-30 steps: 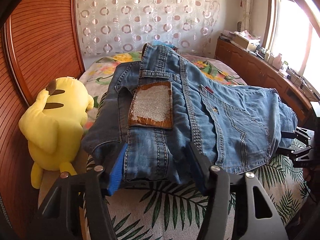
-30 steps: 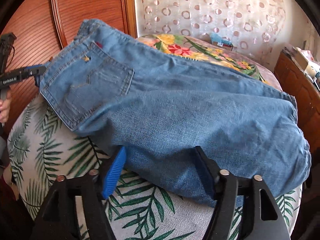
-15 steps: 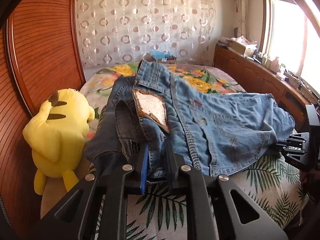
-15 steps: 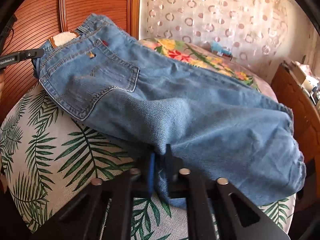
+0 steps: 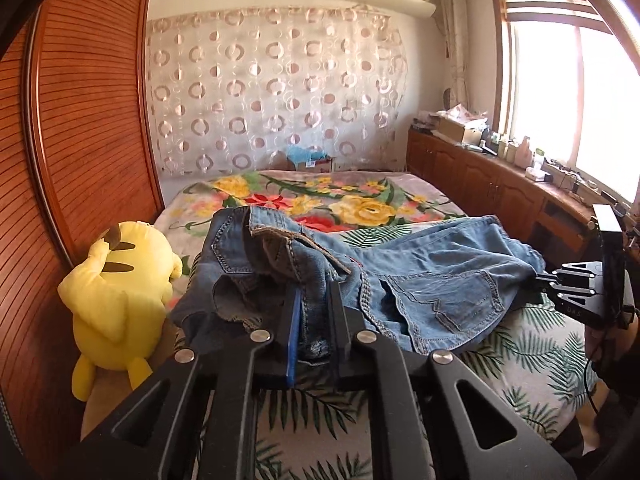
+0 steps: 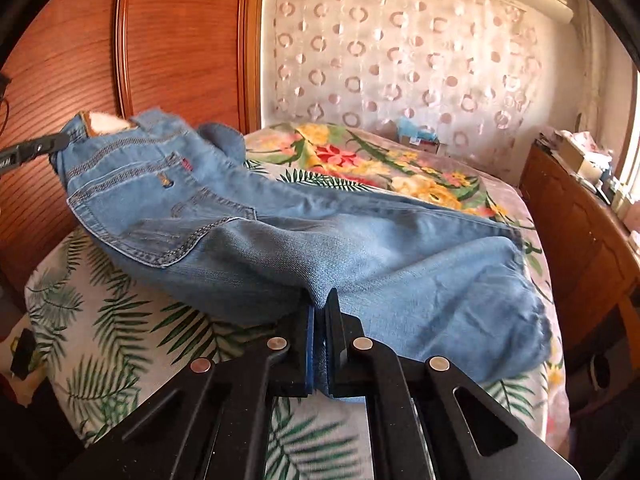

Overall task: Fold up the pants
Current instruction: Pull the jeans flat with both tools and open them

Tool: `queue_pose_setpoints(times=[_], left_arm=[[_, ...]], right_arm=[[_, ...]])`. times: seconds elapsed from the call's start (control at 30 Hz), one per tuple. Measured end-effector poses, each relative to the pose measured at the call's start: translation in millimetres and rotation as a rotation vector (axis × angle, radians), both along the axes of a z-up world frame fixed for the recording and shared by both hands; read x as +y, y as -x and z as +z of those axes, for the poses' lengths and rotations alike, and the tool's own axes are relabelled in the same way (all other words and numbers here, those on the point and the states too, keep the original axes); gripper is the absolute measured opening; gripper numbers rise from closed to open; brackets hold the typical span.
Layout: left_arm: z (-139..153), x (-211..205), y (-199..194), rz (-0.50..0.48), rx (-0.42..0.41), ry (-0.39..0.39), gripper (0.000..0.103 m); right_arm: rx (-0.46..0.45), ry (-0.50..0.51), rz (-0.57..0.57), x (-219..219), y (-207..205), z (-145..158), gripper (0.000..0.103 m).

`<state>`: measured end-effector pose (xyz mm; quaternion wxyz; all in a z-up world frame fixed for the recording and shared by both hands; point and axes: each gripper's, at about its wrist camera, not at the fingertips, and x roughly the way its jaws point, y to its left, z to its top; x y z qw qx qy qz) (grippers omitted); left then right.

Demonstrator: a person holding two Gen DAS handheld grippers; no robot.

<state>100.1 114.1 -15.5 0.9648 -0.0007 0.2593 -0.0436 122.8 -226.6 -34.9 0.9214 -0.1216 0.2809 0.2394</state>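
Note:
Light blue jeans (image 5: 432,280) lie across the bed (image 5: 532,364), waist to the left and legs to the right. My left gripper (image 5: 314,300) is shut on the bunched waistband and lifts it off the bed. In the right wrist view the jeans (image 6: 360,240) show a back pocket and folded legs. My right gripper (image 6: 319,312) is shut on the near edge of the leg fabric and lifts it. The right gripper also shows at the far right of the left wrist view (image 5: 576,288). The left gripper shows at the far left of the right wrist view (image 6: 36,148).
A yellow plush toy (image 5: 120,288) lies at the bed's left edge against the wooden headboard (image 5: 80,140). A floral blanket (image 5: 320,196) covers the far half of the bed. A wooden cabinet (image 5: 500,184) with clutter runs along the right under the window.
Both grippers closed on the jeans, the left on the waistband and the right on the leg edge, and have drawn the fabric up and towards me. The waist has bunched up.

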Motion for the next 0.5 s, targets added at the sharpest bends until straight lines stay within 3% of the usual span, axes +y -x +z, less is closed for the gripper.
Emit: queue_pose_setpoints(times=[0.13,0.3,0.5], left_arm=[[-4,-1,40,0.0,-0.01,0.029,0.012],[-26,3,80,0.012,0.046,0.047,0.012],[-64,6,83,0.034,0.161,0.061,0.013]], right_arm=[[0.001,-0.014,0.007,-6,33,-9,0.004],[0.022,-0.04,0.047,-14,73,-15,0.004],[0.076,-0.046,0.057,-10,72,-36,0.004]])
